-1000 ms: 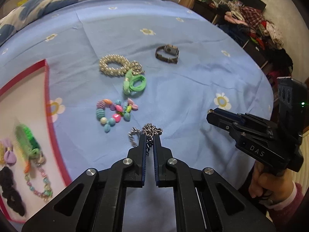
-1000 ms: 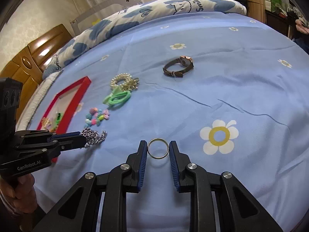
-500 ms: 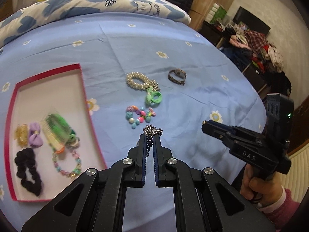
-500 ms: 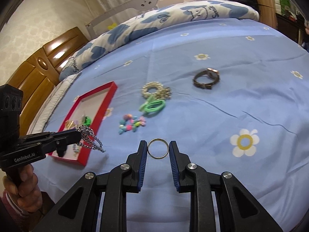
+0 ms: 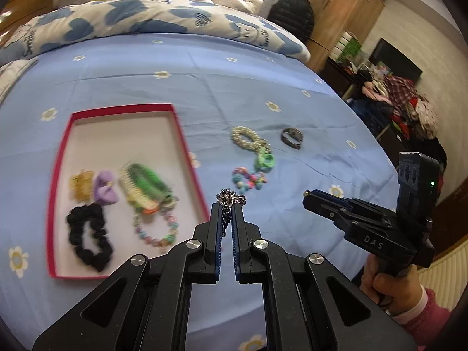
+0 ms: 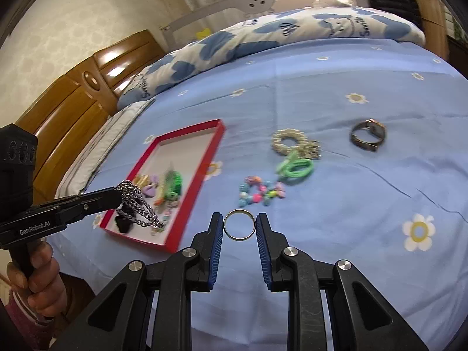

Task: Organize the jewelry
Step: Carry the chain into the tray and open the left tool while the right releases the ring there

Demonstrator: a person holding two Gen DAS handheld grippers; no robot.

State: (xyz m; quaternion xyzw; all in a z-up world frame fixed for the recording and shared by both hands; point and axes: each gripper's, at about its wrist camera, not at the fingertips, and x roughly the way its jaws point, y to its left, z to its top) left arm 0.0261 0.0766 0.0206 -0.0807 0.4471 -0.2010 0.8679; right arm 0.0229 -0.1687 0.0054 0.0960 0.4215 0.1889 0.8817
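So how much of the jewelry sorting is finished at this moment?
Partly. The red tray already holds hair pieces and a beaded bracelet. In hand: the left tool grips a metal chain, the right tool a ring. Left on the bed: pearl bracelet, green ties, colorful beads, watch.

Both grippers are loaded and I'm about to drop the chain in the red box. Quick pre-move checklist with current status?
1. Left gripper shut on silver chain: ok.
2. Chain free of the bedsheet, hanging: ok.
3. Right gripper holds gold ring between its fingers: ok.
4. Red box has bare floor at its far end: ok.
5. Chain directly above the box: cannot tell.
6. Right gripper clear of the left's path: ok.
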